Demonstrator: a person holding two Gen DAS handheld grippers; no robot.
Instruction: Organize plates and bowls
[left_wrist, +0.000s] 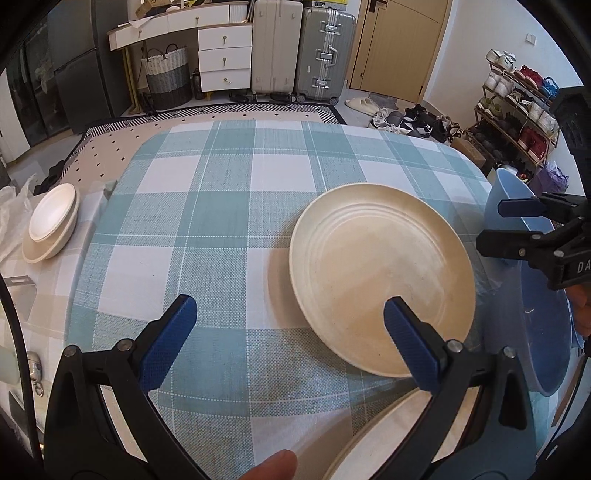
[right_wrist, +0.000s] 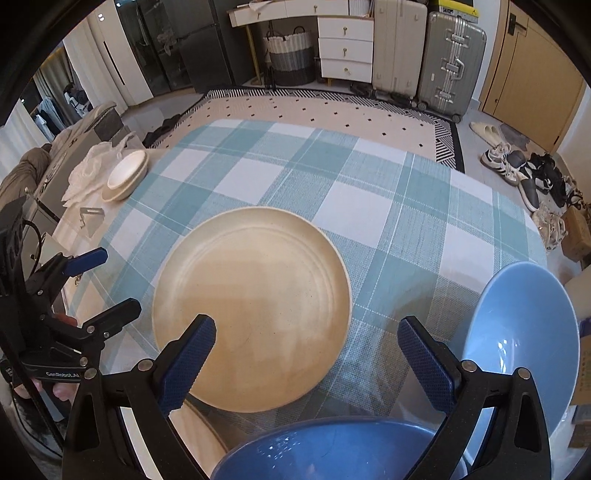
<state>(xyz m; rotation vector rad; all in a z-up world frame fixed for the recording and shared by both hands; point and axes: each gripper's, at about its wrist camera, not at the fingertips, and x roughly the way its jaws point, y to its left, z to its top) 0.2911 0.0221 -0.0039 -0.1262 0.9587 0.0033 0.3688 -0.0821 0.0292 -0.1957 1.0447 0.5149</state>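
Note:
A large cream plate (left_wrist: 380, 273) lies flat on the checked tablecloth; in the right wrist view it (right_wrist: 258, 302) sits centre. My left gripper (left_wrist: 290, 317) is open and empty, its right finger over the plate's near rim. My right gripper (right_wrist: 306, 339) is open and empty, its left finger over the plate's near edge. Another cream plate (left_wrist: 376, 435) pokes in at the bottom. A light blue bowl (right_wrist: 524, 339) stands at the right, a darker blue bowl (right_wrist: 325, 450) below. Two stacked cream bowls (left_wrist: 51, 225) sit far left.
The table (left_wrist: 229, 192) carries a teal and white checked cloth. A white plastic bag (right_wrist: 86, 166) lies by the stacked bowls (right_wrist: 125, 173). A metal bracket (right_wrist: 90, 218) lies near the left edge. Suitcases, drawers and shoes stand on the floor beyond.

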